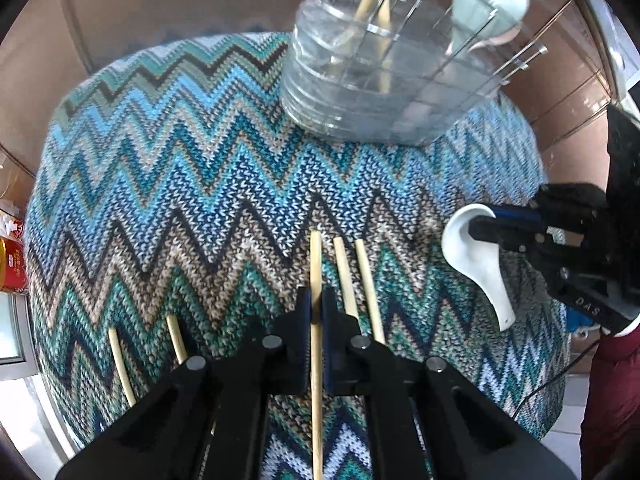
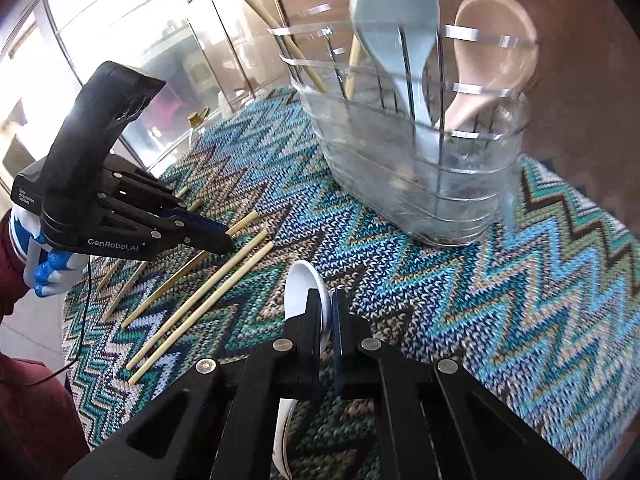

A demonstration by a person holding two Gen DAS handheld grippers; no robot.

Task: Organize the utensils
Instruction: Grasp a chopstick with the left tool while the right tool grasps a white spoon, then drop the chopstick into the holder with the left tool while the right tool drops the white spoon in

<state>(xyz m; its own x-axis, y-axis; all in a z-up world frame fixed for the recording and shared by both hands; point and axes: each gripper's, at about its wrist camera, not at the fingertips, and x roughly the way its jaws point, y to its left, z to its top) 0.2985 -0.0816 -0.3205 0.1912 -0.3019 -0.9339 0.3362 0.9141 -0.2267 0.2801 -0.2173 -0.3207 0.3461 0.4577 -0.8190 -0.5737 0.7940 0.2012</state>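
Note:
My left gripper (image 1: 317, 300) is shut on a wooden chopstick (image 1: 316, 264), which points forward over the zigzag cloth; it shows from the right wrist view (image 2: 218, 240) too. Several other chopsticks (image 1: 362, 288) lie beside it on the cloth (image 2: 200, 300). My right gripper (image 2: 328, 312) is shut on a white ceramic spoon (image 2: 300, 284) by its bowl, and it appears at the right edge of the left wrist view (image 1: 480, 236) holding the spoon (image 1: 476, 256). A clear utensil holder (image 2: 420, 184) stands at the back, with a pale blue spoon (image 2: 396, 20), a pink spoon (image 2: 496, 36) and chopsticks inside.
The round table under the zigzag knitted cloth (image 1: 180, 168) drops off on all sides. A red tin (image 1: 12, 268) stands beyond the left edge. Glass cabinet doors (image 2: 140, 60) stand behind the table. A cable (image 2: 84, 320) hangs from the left gripper.

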